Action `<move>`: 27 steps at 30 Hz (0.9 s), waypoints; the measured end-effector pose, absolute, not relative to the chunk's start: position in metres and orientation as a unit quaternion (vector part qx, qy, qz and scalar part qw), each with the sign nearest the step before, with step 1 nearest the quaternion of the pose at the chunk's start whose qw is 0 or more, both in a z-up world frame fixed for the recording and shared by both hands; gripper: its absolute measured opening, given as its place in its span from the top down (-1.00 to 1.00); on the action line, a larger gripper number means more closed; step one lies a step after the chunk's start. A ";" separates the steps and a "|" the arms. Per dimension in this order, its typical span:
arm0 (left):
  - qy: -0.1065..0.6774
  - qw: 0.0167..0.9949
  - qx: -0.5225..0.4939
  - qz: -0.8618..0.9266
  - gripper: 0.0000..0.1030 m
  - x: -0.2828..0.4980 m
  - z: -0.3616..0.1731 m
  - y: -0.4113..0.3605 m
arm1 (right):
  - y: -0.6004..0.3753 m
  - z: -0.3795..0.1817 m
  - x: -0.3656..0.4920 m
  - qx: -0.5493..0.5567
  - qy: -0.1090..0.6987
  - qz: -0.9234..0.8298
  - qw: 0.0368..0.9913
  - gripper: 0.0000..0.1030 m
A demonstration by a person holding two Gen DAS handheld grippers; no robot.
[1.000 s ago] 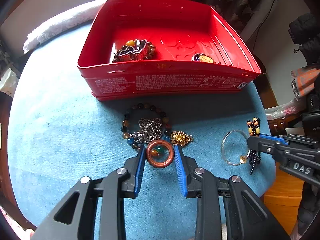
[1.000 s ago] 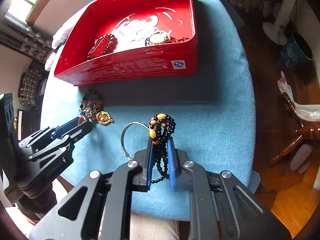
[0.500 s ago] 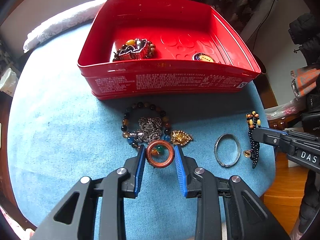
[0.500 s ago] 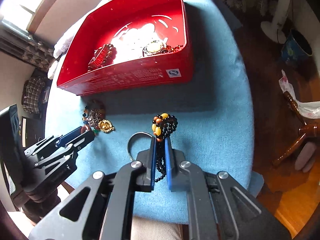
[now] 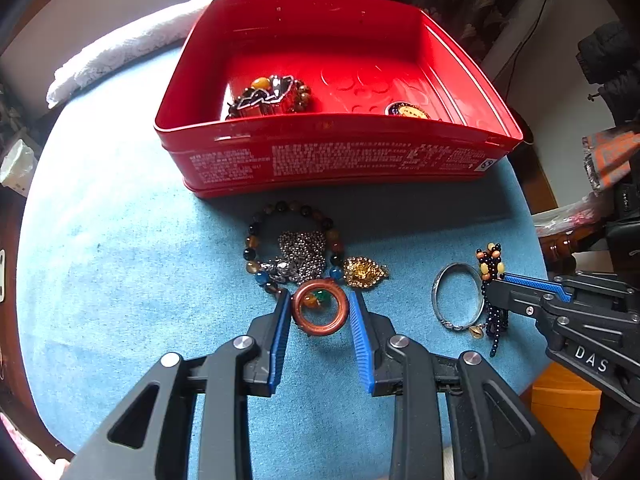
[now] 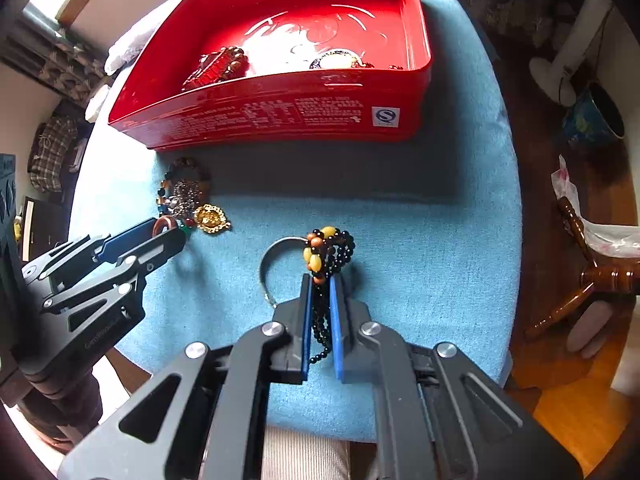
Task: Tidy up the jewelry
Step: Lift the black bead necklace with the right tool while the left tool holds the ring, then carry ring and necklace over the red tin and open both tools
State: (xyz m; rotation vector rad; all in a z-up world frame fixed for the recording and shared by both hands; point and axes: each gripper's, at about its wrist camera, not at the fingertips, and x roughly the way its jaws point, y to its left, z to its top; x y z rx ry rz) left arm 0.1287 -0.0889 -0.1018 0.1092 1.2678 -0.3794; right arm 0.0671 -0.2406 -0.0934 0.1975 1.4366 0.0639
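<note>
The glossy red metal tin (image 5: 332, 156) carries pale small print along its front wall and a white-and-blue square mark (image 6: 385, 116) near one corner. Under it spreads a plain sky-blue cloth (image 5: 120, 264). The round copper-brown ring (image 5: 319, 307) frames green and orange beads. The black beaded strand (image 6: 330, 254) mixes yellow and brown beads. The filigree pendant (image 5: 363, 273) is gold, the thin bangle (image 5: 456, 300) silver. Finger pads (image 5: 280, 340) are ribbed blue on black frames.
</note>
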 end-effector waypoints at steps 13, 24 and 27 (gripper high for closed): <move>0.557 0.807 0.057 -0.188 0.43 0.139 -0.069 -0.090 | -0.236 -0.054 0.085 0.064 0.625 0.041 0.777 0.86; 0.504 0.842 0.044 -0.187 0.43 0.193 -0.022 -0.092 | -0.256 -0.015 0.139 0.060 0.570 0.031 0.819 0.86; 0.500 0.843 0.039 -0.194 0.43 0.219 -0.018 -0.097 | -0.257 -0.015 0.158 0.059 0.568 0.034 0.820 0.86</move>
